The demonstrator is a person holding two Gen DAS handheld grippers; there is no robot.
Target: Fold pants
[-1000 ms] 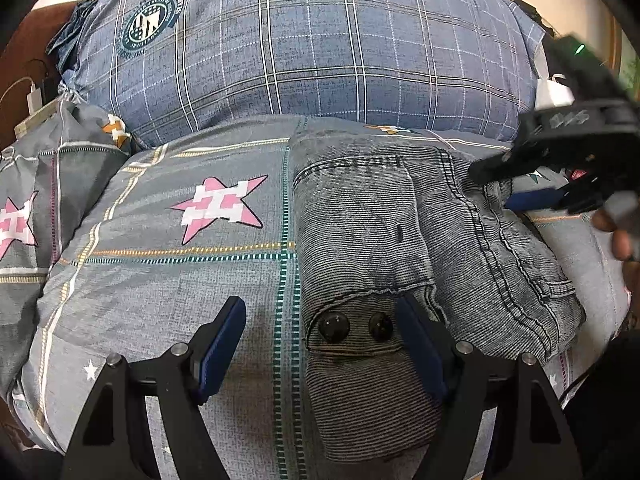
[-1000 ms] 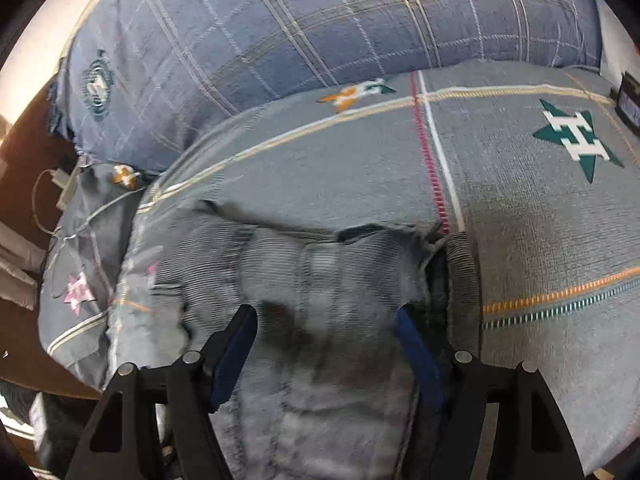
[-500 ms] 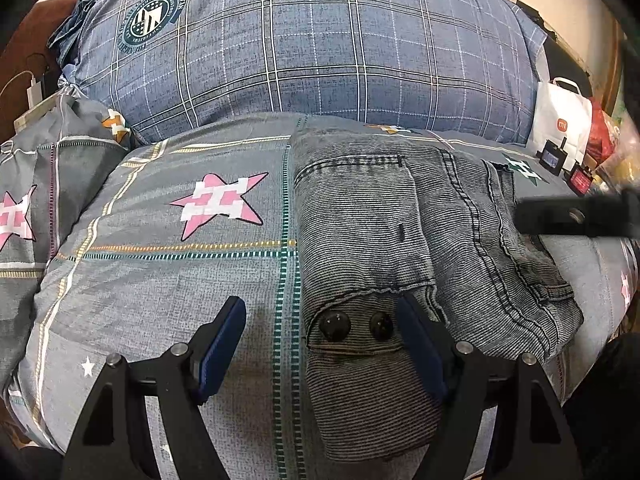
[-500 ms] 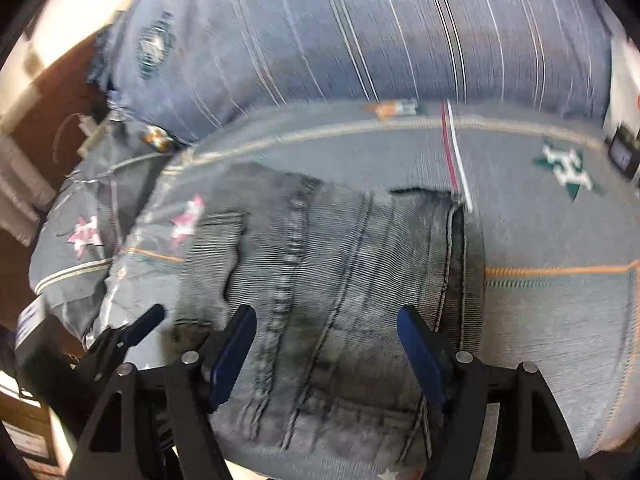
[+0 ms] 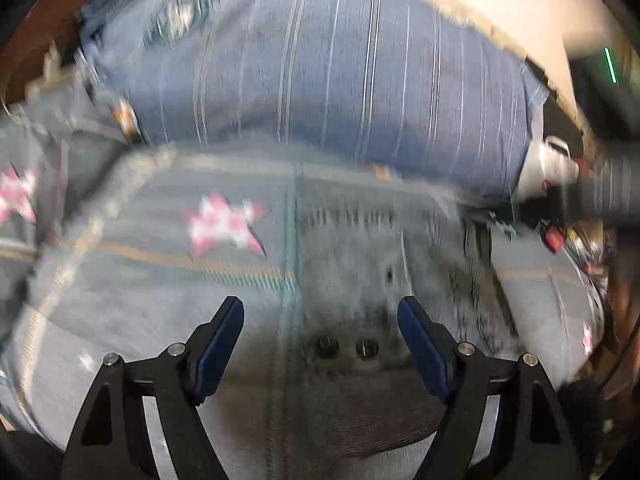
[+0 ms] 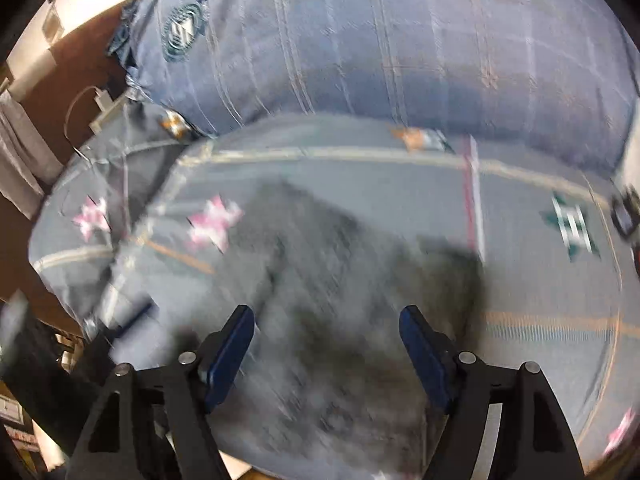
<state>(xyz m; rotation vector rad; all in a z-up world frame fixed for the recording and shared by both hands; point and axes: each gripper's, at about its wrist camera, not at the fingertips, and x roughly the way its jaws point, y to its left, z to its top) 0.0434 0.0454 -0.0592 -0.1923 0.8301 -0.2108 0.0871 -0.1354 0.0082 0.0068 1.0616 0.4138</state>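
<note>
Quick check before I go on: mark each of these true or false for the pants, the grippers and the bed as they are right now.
1. The grey pants lie folded on the star-print bedcover. True.
2. The left gripper is clamped on the waistband. False: its pads are apart, nothing pinched.
3. The right gripper holds a pant leg. False: its jaws are opening, nothing between them.
4. A blue plaid pillow lies beyond the pants. True.
5. The two waistband buttons face up. True.

1. The folded pants (image 5: 384,280) lie on the bed cover (image 5: 140,300) below my left gripper (image 5: 320,340).
2. The big pillow (image 5: 320,72) lies behind them.
3. My right gripper (image 6: 326,344) hangs over the pants too.
</note>
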